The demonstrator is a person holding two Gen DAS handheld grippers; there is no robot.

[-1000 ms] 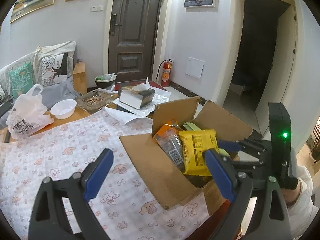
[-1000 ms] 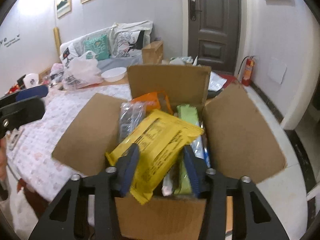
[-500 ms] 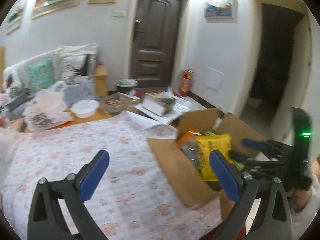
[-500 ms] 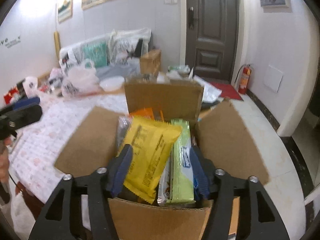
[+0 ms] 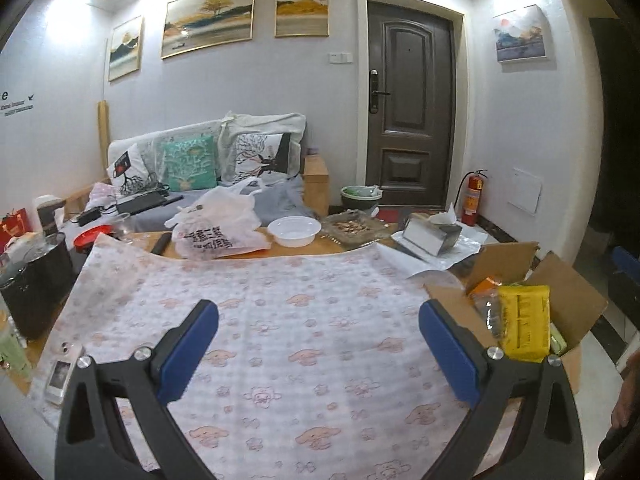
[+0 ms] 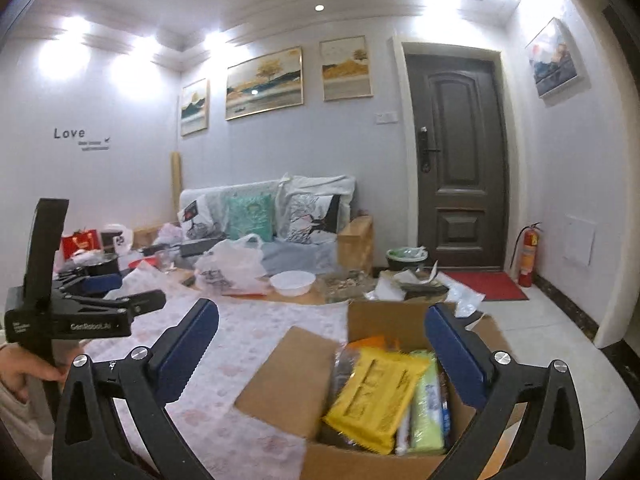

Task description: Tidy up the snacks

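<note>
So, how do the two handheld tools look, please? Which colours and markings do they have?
Both are alike. The right tool has black plastic arms with triangular cut-outs, silver screws and blue pads with a toothed edge. The left tool shows the same black arms and blue pads. From the right wrist view, its black body carries small white lettering and a tall black upright part.

Tongs point(image 6: 322, 346) opening above snack box point(image 6: 304, 376).
</note>
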